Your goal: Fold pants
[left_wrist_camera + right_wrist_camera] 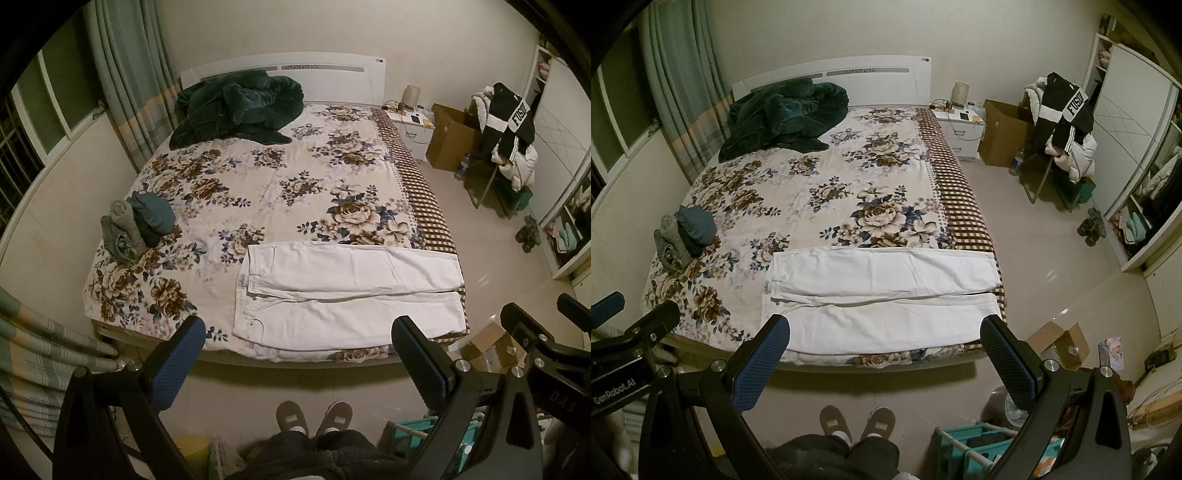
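Observation:
White pants (343,291) lie flat along the near edge of the floral bed (258,177), waistband to the left, legs running right; they also show in the right wrist view (882,295). My left gripper (299,332) is open and empty, held high above the bed's foot, over the pants' near edge. My right gripper (886,332) is open and empty at the same height, to the right of the left one. Neither touches the pants.
A stack of folded clothes (138,227) sits at the bed's left side. A dark green blanket (236,107) is heaped by the headboard. A chair with clothes (506,136), cardboard boxes (487,343) and a teal rack (975,450) stand on the floor to the right.

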`<state>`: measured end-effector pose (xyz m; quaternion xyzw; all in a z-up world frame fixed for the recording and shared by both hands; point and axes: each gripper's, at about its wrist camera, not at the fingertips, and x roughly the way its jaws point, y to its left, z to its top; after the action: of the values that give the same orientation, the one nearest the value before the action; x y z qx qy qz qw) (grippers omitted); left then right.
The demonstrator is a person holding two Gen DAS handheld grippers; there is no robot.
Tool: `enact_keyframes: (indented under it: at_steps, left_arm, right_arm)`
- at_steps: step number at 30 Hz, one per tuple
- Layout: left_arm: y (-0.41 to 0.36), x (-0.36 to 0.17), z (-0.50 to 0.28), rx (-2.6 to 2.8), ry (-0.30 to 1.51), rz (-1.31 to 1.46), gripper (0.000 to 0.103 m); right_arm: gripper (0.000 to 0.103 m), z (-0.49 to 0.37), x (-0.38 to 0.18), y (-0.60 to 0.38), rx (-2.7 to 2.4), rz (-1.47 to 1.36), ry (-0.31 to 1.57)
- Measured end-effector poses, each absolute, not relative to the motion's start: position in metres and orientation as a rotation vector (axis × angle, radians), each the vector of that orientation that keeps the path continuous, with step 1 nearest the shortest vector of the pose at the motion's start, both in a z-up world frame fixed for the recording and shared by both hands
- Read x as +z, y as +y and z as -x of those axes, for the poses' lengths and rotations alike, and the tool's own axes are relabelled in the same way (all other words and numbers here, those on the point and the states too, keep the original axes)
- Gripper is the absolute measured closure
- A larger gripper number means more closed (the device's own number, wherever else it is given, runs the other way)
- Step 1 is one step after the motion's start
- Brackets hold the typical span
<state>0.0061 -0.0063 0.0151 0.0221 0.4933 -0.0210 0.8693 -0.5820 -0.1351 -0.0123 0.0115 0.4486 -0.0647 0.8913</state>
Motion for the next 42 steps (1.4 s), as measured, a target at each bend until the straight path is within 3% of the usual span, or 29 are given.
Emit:
enact_keyframes:
  at_steps: [42]
  left_arm:
    - [-0.003, 0.033, -0.012, -0.041, 1.015, -0.046, 0.0]
  right_arm:
    - [0.0, 0.59, -0.006, -0.134, -0.132, -0.029, 0.925]
